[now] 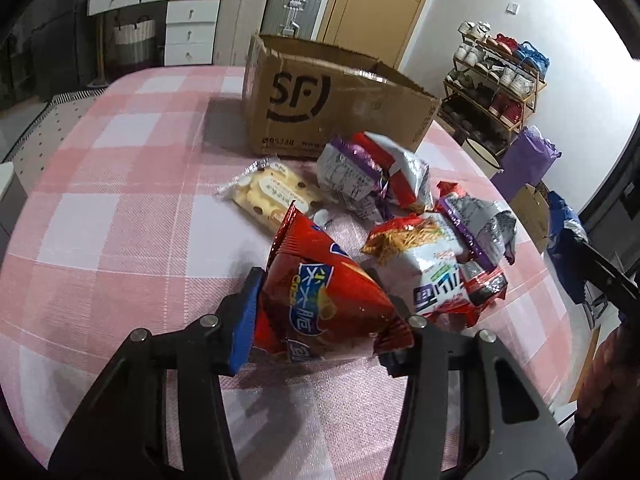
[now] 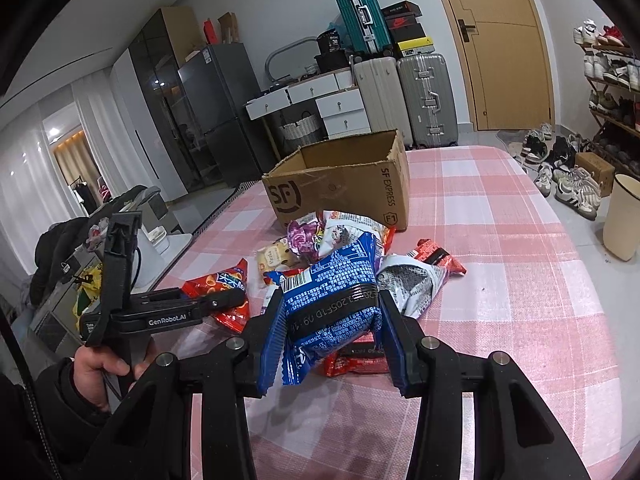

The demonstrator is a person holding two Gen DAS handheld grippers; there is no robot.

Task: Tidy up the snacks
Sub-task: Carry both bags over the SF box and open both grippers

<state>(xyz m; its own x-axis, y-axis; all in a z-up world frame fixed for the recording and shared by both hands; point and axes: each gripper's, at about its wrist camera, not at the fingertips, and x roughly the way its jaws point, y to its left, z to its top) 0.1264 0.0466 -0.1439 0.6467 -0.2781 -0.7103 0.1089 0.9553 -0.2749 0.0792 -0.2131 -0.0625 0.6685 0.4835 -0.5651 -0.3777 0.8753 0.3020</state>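
In front of the box point(image 1: 340, 96), the left gripper point(image 1: 324, 320) grips a red bag point(image 1: 324, 300) and the right gripper point(image 2: 332, 332) grips a blue bag point(image 2: 332, 300) over the other snacks point(image 1: 404, 208).

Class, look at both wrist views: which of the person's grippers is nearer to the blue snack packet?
Right. The right gripper is shut on the blue snack packet, its pads pressing both sides. The left gripper is off to that packet's left, clamped on the red chip bag.

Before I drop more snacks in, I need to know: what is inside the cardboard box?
The right wrist view shows only bare inner walls of the cardboard box. Its near wall hides the floor, so anything lying low cannot be seen.
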